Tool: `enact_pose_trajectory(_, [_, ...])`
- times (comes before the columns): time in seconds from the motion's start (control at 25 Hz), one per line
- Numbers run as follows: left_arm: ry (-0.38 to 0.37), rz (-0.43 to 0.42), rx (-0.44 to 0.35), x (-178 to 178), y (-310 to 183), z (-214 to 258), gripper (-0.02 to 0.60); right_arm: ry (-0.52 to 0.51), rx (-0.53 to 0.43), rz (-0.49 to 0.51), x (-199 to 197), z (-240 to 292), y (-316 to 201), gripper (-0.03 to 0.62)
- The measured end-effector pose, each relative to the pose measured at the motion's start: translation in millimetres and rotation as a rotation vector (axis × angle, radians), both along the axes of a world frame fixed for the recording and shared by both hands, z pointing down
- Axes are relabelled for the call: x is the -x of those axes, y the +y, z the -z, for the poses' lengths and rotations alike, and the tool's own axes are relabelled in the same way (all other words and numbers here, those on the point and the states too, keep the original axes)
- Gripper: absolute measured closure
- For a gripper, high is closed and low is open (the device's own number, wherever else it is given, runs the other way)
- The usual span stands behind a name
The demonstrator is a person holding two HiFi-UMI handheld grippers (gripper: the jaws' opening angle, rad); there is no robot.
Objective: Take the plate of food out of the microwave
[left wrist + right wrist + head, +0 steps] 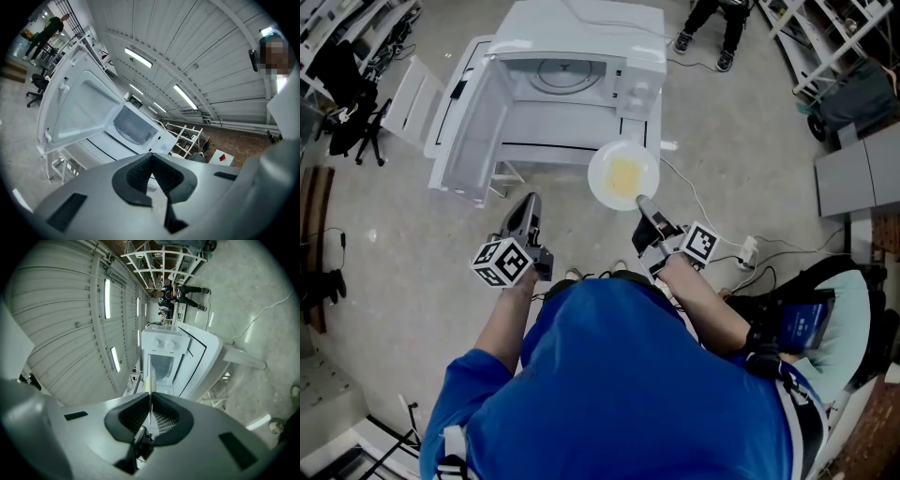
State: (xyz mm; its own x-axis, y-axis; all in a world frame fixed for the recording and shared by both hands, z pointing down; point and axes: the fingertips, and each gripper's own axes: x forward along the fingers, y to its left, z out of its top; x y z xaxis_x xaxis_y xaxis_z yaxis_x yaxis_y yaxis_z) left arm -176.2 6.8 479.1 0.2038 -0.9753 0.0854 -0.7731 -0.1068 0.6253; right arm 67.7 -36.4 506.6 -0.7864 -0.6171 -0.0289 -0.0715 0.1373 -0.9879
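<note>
- In the right gripper view the plate [150, 385] shows only edge-on, as a thin pale line, so what lies on it cannot be seen there.
- From the head view the food [625, 174] is a pale yellow patch in the middle of the white plate [602, 184]; what kind it is cannot be made out.
- The right gripper [645, 208] has its jaws clamped on the plate's near rim. In its own view the rim runs straight down between the pads of the right gripper [150, 411].
- The plate is outside the microwave [572, 47], held level in the air just in front of its right front corner, below the control knobs.
- The microwave's door [473, 122] is swung wide to the left. Inside, the cavity holds only the round glass turntable [565, 73].
- The left gripper [528, 202] hangs lower left, well apart from the plate. Its jaws are pressed together with nothing between them, as the left gripper [151, 169] view shows.
- The holder's blue-clad torso [619, 384] hides much of the floor below.
- Another person [712, 28] at the top edge is cut off; only legs and shoes show.
</note>
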Motion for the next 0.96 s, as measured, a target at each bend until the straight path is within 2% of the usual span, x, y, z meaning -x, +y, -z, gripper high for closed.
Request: enact_pose_trajectory(0.96, [0.010, 0.007, 0.014, 10.8, -8.7, -0.8, 0.572, -0.012, 0.003, 0.001, 15.6, -0.9, -12.3, 0.569])
